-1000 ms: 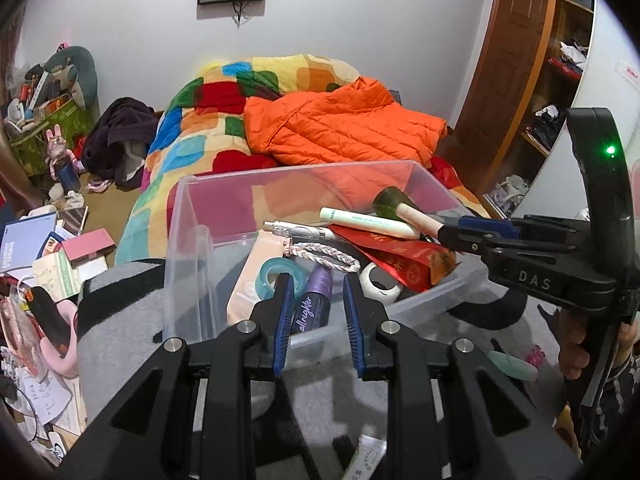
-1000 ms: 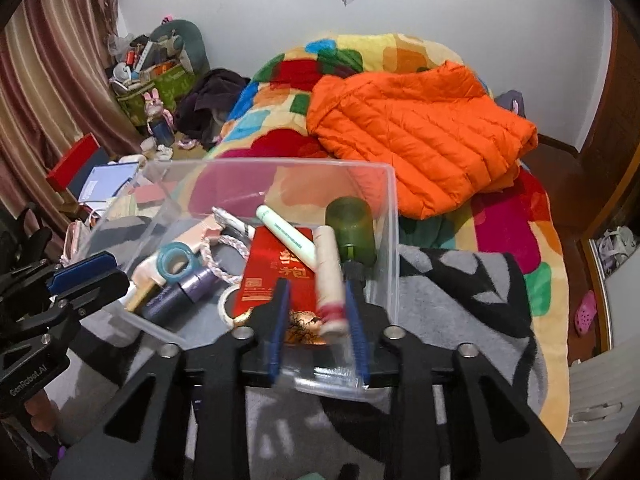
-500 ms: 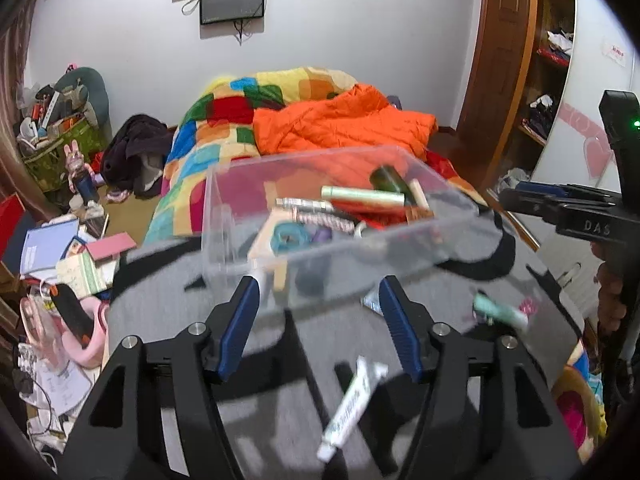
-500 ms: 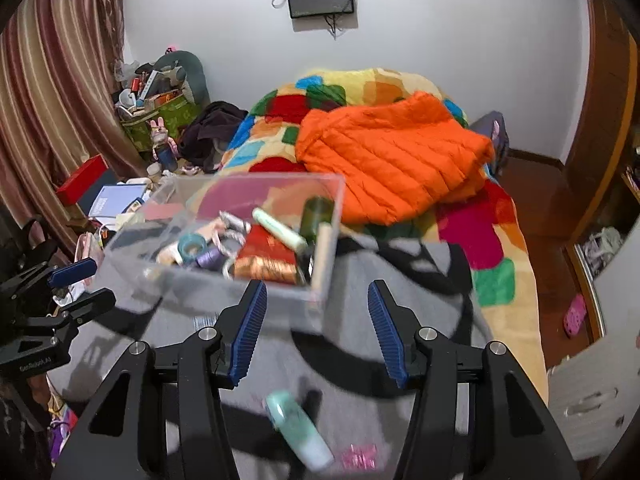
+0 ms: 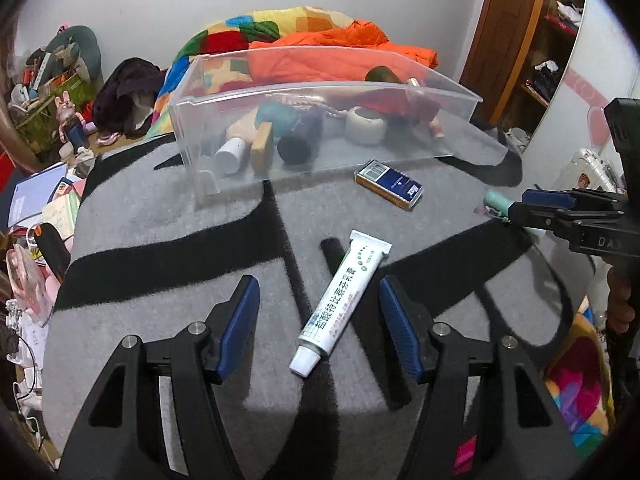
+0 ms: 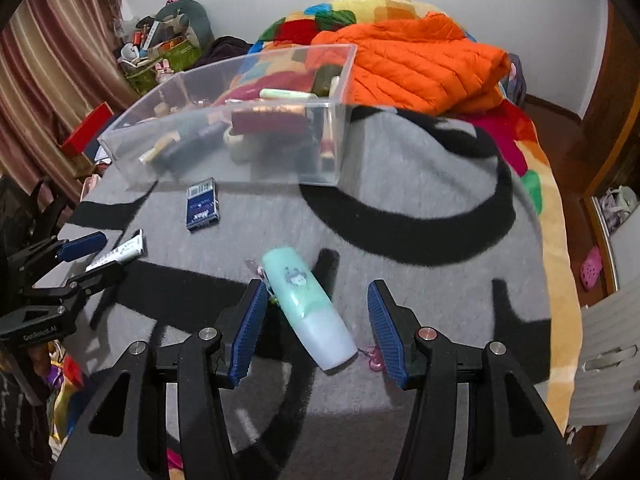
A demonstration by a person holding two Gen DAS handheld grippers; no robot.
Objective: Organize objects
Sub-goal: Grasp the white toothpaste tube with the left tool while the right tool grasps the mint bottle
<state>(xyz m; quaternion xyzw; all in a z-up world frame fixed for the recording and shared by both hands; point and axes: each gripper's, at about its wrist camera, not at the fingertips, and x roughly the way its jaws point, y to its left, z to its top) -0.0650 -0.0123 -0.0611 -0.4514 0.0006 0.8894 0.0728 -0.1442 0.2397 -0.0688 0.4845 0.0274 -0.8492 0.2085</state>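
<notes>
A clear plastic bin point(image 5: 320, 89) holding several toiletries stands on a grey and black blanket point(image 5: 160, 216). My left gripper point(image 5: 318, 282) is open just above the blanket. A white ointment tube point(image 5: 340, 304) lies between its blue pads, touching neither. My right gripper point(image 6: 317, 286) straddles a mint-green bottle point(image 6: 308, 304) lying on its side. Its jaws are closing, and the pads stand clear of the bottle. A dark blue box point(image 5: 390, 184) lies in front of the bin. In the right wrist view I see the bin point(image 6: 224, 108), the box point(image 6: 202, 204), the tube point(image 6: 120, 250) and the left gripper point(image 6: 112, 254).
An orange jacket point(image 6: 420, 64) and a patchwork quilt point(image 5: 256, 28) lie behind the bin. Small pink clips point(image 6: 374, 360) sit beside the bottle. Books and clutter point(image 5: 44, 200) crowd the floor on the left. A wooden door and shelves point(image 5: 520, 32) stand on the right.
Both grippers have drawn back from the bin and dropped toward the blanket, with jaws wider than before. The left now straddles the tube and the right the mint bottle.
</notes>
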